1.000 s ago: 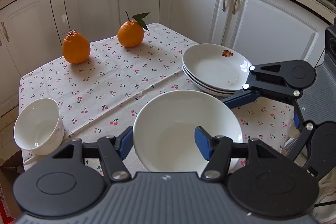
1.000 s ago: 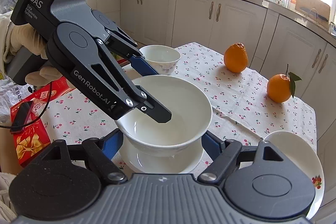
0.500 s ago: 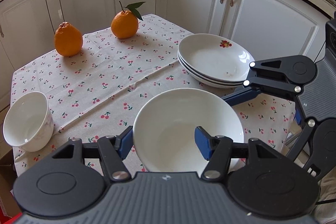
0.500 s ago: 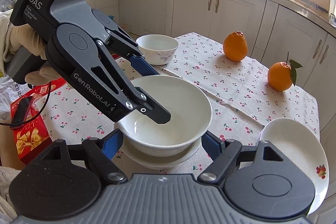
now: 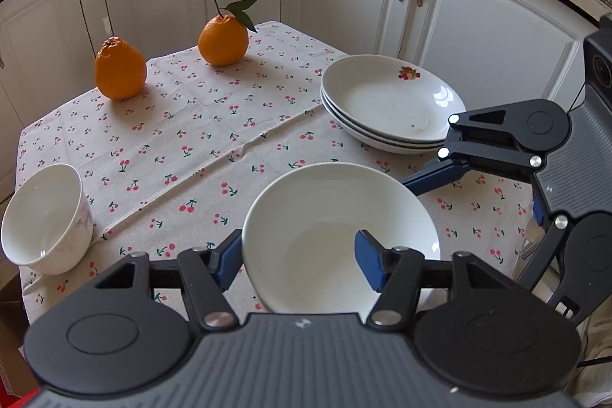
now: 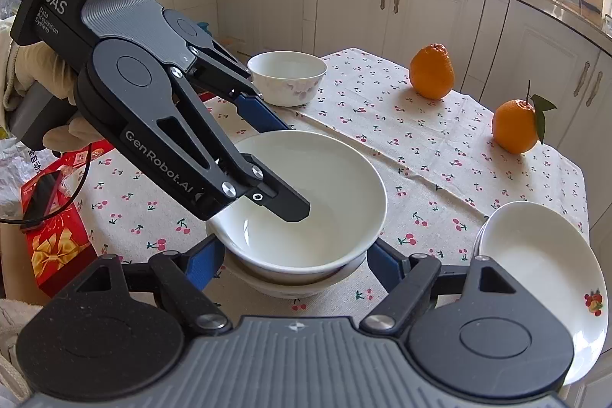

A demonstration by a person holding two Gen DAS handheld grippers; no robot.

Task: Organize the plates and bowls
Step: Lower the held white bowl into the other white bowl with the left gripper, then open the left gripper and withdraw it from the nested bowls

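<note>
The widest free stretch is the middle of the table under its cherry-print cloth, bare from the large white bowl at the near edge back to the two oranges, one plain and one with a leaf, at the far side. The left flank is blocked by a small white floral bowl at the edge, the right by a stack of white shallow plates. The right gripper straddles the large bowl, closing the gap towards the plates.
</note>
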